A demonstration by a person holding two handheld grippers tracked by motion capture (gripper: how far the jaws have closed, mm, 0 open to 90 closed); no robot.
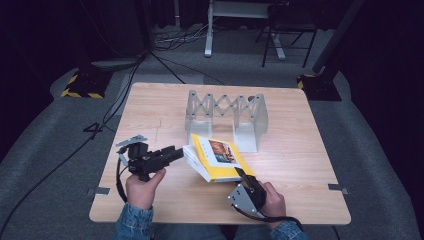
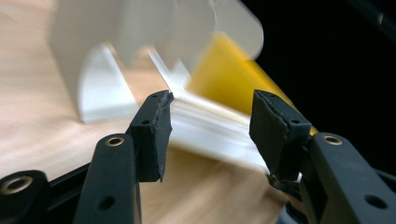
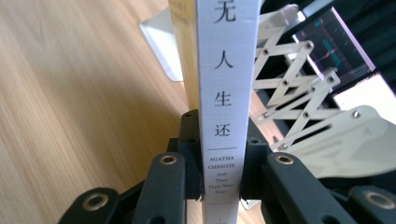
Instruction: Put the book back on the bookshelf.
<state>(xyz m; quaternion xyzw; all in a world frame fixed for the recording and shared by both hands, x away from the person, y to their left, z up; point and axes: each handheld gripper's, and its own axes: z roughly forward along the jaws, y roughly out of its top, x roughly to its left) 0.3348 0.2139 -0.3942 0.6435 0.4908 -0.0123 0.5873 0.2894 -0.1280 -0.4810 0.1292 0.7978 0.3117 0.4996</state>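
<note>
Reading from left to right across the wooden tabletop: the left tongs, held in the person's left hand, point rightward at the page edge of a yellow-covered paperback book. In the left gripper view the left tongs are released, their jaws spread wide with the book's white page block lying in the gap between them and beyond, apparently not yet touched; blur prevents certainty. The book sits tilted near the tabletop's middle, one long edge raised, its long axis running from the near right toward the far left. The right tongs, held in the right hand, are clenched on the book's near end. In the right gripper view the right tongs grip the white spine from both sides; the spine carries Chinese characters and the words "Agatha Christie, And Then There Were None".

Just behind the book stands a white expanding bookend rack with a scissor-lattice back, its end plates upright and its bay open.

Judgement: the governing relation is that the book lies directly right of the left tongs, page edge facing them, so closing there would give a two-point hold. The rack lies farther away, beyond the book.
</note>
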